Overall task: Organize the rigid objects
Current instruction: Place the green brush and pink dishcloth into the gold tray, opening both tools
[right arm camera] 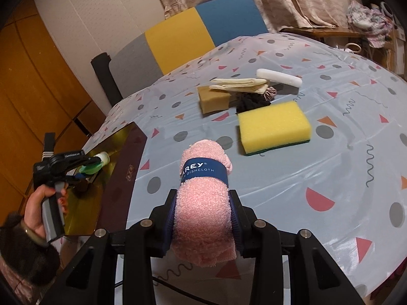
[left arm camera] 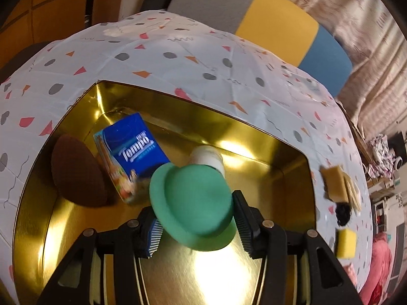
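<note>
**Green-capped bottle over the gold tin, pink dishcloth held above the surface**

The left gripper (left arm camera: 197, 225) has its jaws about half open and clamped on the wide green cap (left arm camera: 192, 206) of a white bottle (left arm camera: 207, 156), which hangs tilted over the open gold tin (left arm camera: 292, 178). Inside the tin, a blue Tempo tissue pack (left arm camera: 129, 152) leans beside a brown oval pad (left arm camera: 77, 171) at the left wall; the bottle's white body points toward the tin's far wall. In the right wrist view the same left gripper (right arm camera: 95, 166) shows at the far left, held by a hand (right arm camera: 42, 211) in a dark fuzzy sleeve, with the bottle above the tin.

The right gripper (right arm camera: 203, 218) has its jaws partly closed, squeezing a rolled pink dishcloth (right arm camera: 203, 198) wrapped in a blue paper band (right arm camera: 203, 171). The roll sits lifted above the patterned tablecloth (right arm camera: 330, 165) that covers the surface.

Farther out on the surface lie a yellow sponge with a green underside (right arm camera: 274, 127), a tan sponge (right arm camera: 215, 100), a folded cream cloth (right arm camera: 239, 84) resting on it, a dark scrunchie (right arm camera: 251, 103) just beside, and a white oblong piece (right arm camera: 278, 76) behind. A chair with grey, yellow and blue panels (right arm camera: 178, 40) stands at the far edge.
</note>
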`<state>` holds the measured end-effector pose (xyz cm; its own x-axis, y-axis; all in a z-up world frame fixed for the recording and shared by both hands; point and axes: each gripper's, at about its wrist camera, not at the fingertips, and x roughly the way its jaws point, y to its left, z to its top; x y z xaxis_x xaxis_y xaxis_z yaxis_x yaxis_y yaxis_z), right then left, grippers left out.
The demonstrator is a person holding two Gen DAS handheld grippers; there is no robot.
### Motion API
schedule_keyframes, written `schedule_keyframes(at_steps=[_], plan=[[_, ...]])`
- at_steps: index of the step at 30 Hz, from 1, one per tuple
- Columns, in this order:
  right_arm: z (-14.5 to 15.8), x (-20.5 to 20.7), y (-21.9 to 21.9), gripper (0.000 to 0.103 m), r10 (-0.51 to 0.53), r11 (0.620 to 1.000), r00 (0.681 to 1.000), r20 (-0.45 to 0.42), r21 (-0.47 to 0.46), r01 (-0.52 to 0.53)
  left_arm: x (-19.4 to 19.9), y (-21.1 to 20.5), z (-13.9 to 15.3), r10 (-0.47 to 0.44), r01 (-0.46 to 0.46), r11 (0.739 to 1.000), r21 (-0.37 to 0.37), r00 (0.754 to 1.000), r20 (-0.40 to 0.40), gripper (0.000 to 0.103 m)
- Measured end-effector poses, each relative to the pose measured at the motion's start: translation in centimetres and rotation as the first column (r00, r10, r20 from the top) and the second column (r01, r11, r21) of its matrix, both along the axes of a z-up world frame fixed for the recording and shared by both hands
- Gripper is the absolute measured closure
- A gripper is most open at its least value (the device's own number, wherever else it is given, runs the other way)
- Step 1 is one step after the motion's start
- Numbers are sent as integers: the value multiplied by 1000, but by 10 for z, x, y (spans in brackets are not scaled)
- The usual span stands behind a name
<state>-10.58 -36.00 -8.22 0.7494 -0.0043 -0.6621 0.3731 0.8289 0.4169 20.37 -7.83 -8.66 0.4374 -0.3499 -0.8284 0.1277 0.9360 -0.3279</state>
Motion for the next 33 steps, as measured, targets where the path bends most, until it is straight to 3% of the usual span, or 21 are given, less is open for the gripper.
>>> schedule_keyframes(at_steps=[5,8,11,16,20,25,33], plan=[[4,7,8,64,22,1000,1000,2,-4,-22,4,-4,-1,-33,32,998,47,999,18,51],[7,12,14,64,43,999,999,3,-8,-43,1,-6,3,-69,66,995,69,997,38,41],[10,20,23,64,72,997,997,7,-10,-72,-1,0,13,-91,88,995,47,993,70,38],[24,37,40,64,136,991,990,31,-12,-136,-15,23,42,-51,53,999,-13,988,147,38],[39,58,56,64,195,981,979,65,-15,-195,-34,42,54,-19,20,1000,-6,984,175,38],[51,87,81,64,271,962,959,82,-20,-271,-67,64,49,-3,5,1000,-9,986,167,38],[53,146,117,64,370,929,928,41,-36,-369,-105,77,33,-24,25,1000,-4,990,141,38]])
